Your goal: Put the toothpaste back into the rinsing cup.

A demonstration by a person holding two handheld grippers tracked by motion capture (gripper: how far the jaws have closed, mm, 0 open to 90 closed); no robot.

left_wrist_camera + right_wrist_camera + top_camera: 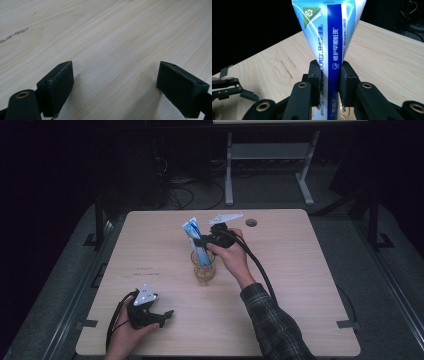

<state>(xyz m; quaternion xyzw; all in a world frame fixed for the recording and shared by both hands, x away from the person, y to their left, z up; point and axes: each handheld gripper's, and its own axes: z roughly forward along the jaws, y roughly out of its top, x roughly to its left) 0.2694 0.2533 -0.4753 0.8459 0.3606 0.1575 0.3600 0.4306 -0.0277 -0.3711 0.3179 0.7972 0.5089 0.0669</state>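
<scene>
Near the middle of the high view, our right claw (204, 241) pinches a blue-and-white toothpaste tube (196, 240) that stands upright with its lower end inside a clear glass (203, 268) on the worktop (300, 270). From the right gripper view, the two black jaws press flat against the tube (332, 50) from either side, its wide crimped end at the top of the frame and its narrower body running down between them toward the glass rim at the bottom edge. We judge the step in hand to be setting the tube into the glass: it looks partly in, though we cannot tell whether its cap has reached the bottom. At the lower left of the high view, our left claw (162, 316) lies on the worktop, well apart from the glass; the left gripper view shows its jaws spread with only bare wood between them. The next move, as we read it, calls for easing the tube down until it rests, then spreading the right jaws gently so the tube leans on the rim without tipping the glass.
</scene>
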